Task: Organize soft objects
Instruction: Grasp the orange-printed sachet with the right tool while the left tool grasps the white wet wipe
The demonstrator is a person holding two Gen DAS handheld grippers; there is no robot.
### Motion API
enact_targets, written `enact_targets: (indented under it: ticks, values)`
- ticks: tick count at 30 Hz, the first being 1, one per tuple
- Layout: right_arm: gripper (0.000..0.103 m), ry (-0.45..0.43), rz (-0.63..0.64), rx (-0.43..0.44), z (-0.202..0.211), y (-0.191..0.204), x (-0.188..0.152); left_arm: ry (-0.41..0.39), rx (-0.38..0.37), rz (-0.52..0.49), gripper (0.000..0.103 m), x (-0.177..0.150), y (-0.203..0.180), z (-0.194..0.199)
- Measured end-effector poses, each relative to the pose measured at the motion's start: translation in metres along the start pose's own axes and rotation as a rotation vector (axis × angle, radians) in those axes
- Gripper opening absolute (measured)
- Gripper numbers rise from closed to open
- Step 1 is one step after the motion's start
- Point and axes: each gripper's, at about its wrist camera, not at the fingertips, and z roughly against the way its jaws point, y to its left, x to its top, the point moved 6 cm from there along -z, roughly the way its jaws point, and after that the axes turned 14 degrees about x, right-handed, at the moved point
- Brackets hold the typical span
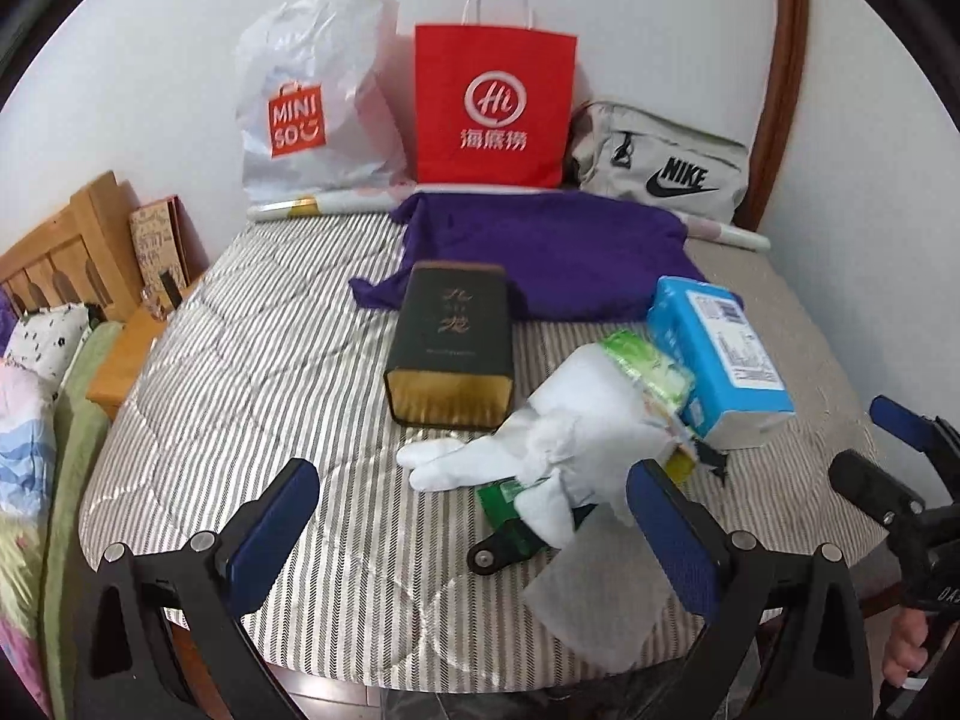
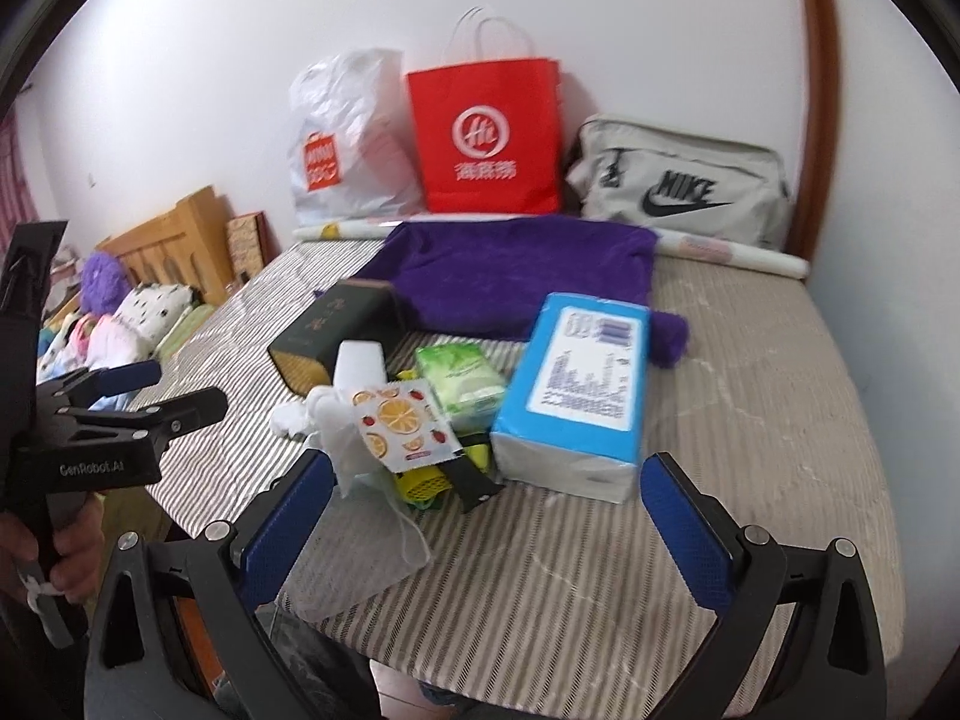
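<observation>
On the striped bed lies a heap of soft things: white socks or cloths, a green tissue pack, a big blue tissue pack, an orange-print sachet and a purple cloth. A dark green box lies beside them. My left gripper is open and empty, near the socks. My right gripper is open and empty, in front of the blue pack.
A white Miniso plastic bag, a red paper bag and a grey Nike bag stand against the wall at the bed's far end. A wooden headboard and bedding lie to the left. The near bed edge is close.
</observation>
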Motion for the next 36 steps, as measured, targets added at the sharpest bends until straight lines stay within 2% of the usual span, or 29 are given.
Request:
enact_targets:
  ticks: [2, 5, 9, 12, 16, 18, 20, 21, 23, 28, 30, 33, 36]
  values:
    - [0.090, 0.013, 0.029, 0.028, -0.011, 0.002, -0.001, 0.011, -0.004, 0.009, 0.103, -0.001, 0.003, -0.007]
    - [0.084, 0.053, 0.083, 0.034, -0.030, 0.005, -0.005, 0.022, -0.013, 0.019, 0.103, -0.003, 0.007, -0.016]
    - [0.083, 0.080, 0.160, 0.053, -0.046, 0.014, -0.014, 0.042, -0.015, 0.024, 0.103, -0.003, 0.011, -0.027]
    - [0.081, 0.098, 0.206, 0.027, -0.059, 0.015, -0.017, 0.055, -0.016, 0.019, 0.103, -0.005, 0.012, -0.032]
    - [0.069, 0.138, 0.244, 0.023, -0.078, 0.012, -0.019, 0.060, -0.037, 0.015, 0.103, -0.006, 0.013, -0.037]
    - [0.067, 0.144, 0.268, 0.035, -0.087, 0.012, -0.017, 0.066, -0.037, 0.018, 0.103, -0.007, 0.016, -0.040]
    - [0.046, 0.159, 0.309, 0.032, -0.097, 0.014, -0.014, 0.072, -0.033, 0.021, 0.103, -0.009, 0.018, -0.043]
    - [0.039, 0.166, 0.335, 0.021, -0.101, 0.014, -0.012, 0.077, -0.032, 0.023, 0.103, -0.009, 0.019, -0.046]
    - [0.009, 0.167, 0.348, 0.027, -0.103, 0.014, -0.009, 0.088, -0.032, 0.023, 0.103, -0.011, 0.021, -0.050]
    - [0.006, 0.107, 0.280, 0.106, -0.087, 0.012, -0.001, 0.089, -0.042, 0.009, 0.103, -0.011, 0.018, -0.056]
    - [0.005, 0.108, 0.247, 0.124, -0.083, 0.009, 0.001, 0.101, -0.062, -0.003, 0.103, -0.008, 0.012, -0.058]
    - [0.004, 0.082, 0.214, 0.141, -0.073, 0.007, 0.006, 0.083, -0.106, -0.021, 0.103, 0.001, 0.002, -0.054]
    - [0.004, 0.058, 0.176, 0.163, -0.062, 0.003, 0.008, 0.056, -0.199, -0.037, 0.103, 0.007, -0.015, -0.050]
